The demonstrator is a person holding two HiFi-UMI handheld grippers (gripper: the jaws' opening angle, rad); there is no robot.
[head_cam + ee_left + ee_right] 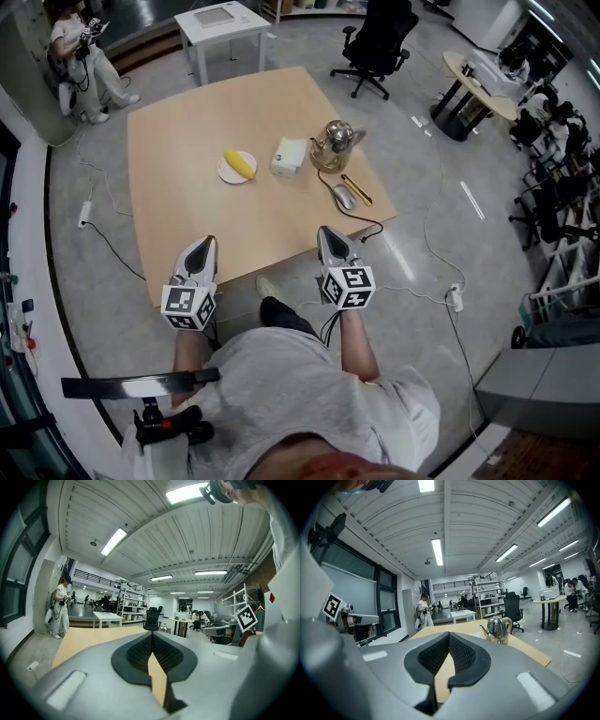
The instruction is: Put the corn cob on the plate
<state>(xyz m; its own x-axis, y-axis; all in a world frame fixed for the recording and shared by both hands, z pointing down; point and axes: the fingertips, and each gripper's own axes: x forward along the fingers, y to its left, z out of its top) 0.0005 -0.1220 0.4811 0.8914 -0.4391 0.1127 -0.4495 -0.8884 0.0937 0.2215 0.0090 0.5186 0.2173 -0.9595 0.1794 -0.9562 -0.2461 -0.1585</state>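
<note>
Jaws pressed together on both sides, nothing pinched: the left gripper (152,634) and the right gripper (449,633) each show pads meeting at the tips, w/ only bare desk (187,141) seen through the gap lower down. In the head view both sit at the lower edge of the desk, left gripper (207,242) lower left of centre, right gripper (324,232) lower centre-right, pointing up-frame and well apart from everything on the desk.

Corn cob (239,164) lies on the plate (226,172), upper centre-left of the head view, approx. diagonal across it. So the goal looks met already; no carry appears needed.

Just right of the plate: a white box (289,157), then a metal kettle (334,145), w/ a mouse (344,196) and a yellow pen (356,189) below it. The kettle (498,629) also shows in the right gripper view.

Handling, as a judgement: the cob is prob. stiff, fairly light, round, so apt to roll; bumpy kernels should give some bite. Best hold would be across the middle, jaws square to its length. The plate looks light and may slide if nudged.
</note>
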